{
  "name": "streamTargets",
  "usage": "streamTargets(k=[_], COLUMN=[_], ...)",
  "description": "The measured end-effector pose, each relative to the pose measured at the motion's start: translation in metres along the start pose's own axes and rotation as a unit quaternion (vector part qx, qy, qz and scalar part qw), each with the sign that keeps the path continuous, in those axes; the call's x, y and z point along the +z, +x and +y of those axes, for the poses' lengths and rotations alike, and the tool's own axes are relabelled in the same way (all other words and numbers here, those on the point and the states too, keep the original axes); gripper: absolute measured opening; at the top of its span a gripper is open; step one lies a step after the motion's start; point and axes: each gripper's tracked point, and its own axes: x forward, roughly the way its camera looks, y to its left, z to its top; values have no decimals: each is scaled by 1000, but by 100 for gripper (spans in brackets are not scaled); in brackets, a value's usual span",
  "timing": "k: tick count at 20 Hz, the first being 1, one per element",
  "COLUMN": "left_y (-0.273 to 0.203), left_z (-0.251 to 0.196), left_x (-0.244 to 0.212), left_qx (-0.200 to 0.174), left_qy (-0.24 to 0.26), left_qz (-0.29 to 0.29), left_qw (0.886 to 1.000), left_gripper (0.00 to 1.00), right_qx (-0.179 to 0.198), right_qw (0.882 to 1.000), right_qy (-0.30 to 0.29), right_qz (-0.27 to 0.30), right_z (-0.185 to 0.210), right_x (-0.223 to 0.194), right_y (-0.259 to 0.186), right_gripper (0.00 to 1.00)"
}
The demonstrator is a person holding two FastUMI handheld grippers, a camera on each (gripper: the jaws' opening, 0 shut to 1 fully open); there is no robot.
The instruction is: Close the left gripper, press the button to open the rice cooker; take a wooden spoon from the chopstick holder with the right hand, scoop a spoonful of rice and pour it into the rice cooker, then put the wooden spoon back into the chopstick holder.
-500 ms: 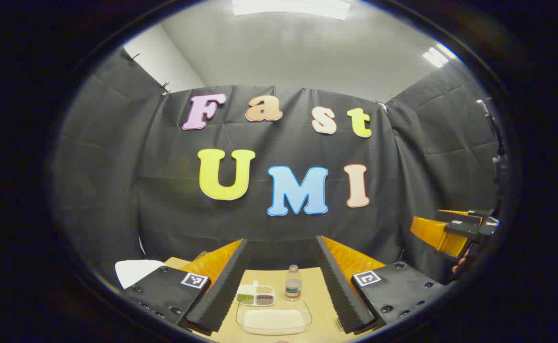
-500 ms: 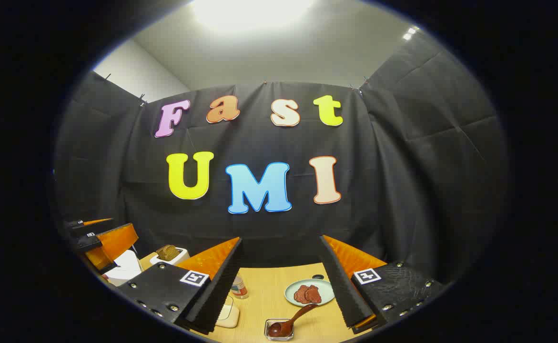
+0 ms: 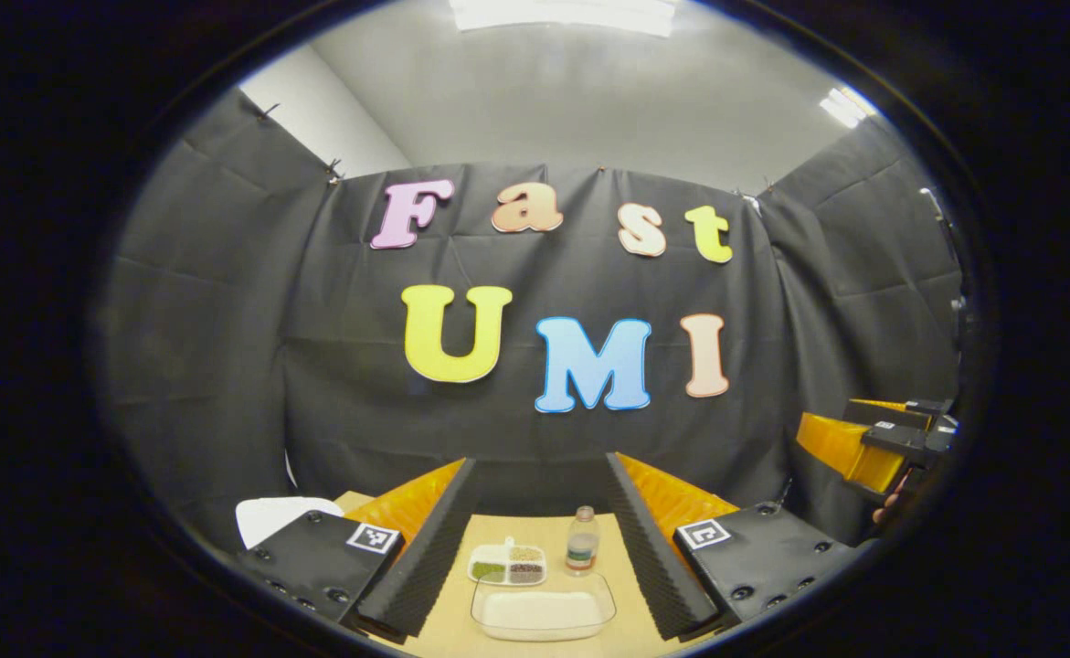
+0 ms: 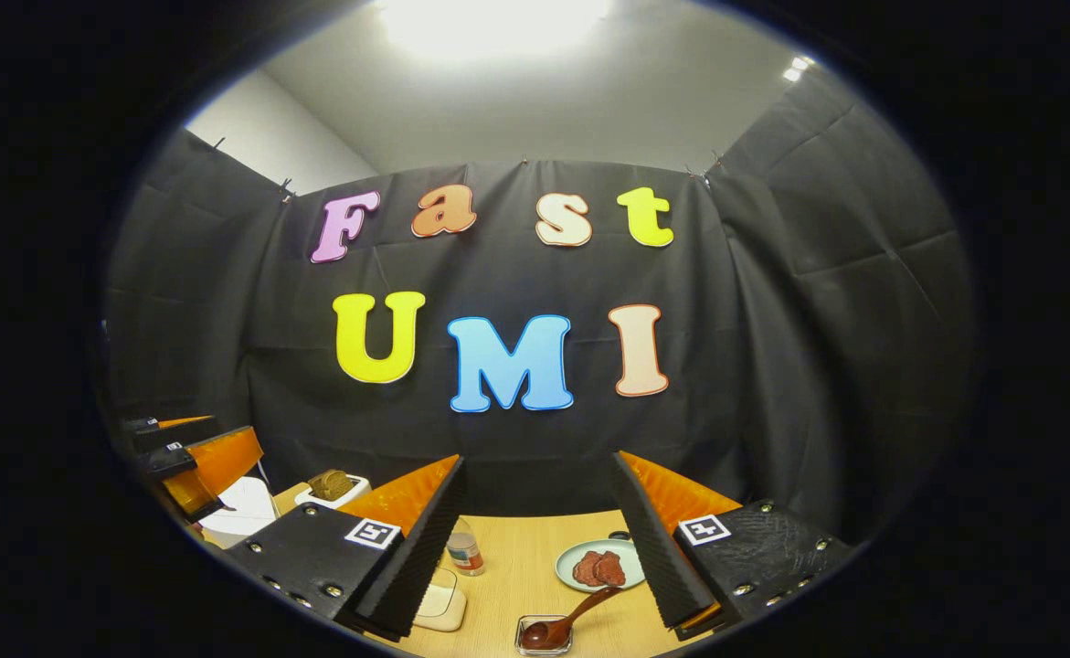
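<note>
left tool [image 3: 539,539] agape, empty | right tool [image 4: 539,539] agape, empty | wooden spoon [image 4: 564,618] below it, apparently in dish [image 4: 544,635]

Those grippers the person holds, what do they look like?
Each gripper, left and right, has two long wedge fingers: black ribbed foam pads inside, orange plastic behind. Black bolted plates at the base each carry a small square black-and-white marker.

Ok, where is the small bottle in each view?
Left gripper view: the bottle stands low, just right of centre, between the left gripper's open fingers.
Right gripper view: the bottle stands low, left of centre, against the inner edge of the right gripper's left-hand finger.
Shared landmark: the clear rice dish lies just in front of it.
</note>
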Motion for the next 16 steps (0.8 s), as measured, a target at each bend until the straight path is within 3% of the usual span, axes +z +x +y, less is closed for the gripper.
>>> streamTargets(k=[8, 16], left_y=[1, 6], left_z=[8, 52], left_x=[-7, -22], left_qx=[3, 24], left_qy=[-1, -2], left_qz=[7, 21], left_qw=[1000, 1000], left_gripper=[95, 92], right_qx=[0, 4], right_qw=[1000, 1000], right_qy=[0, -2], right_qz=[8, 13], right_z=[2, 14], right_x=[-8, -15], right_y=[-4, -4], right_gripper=[95, 95])
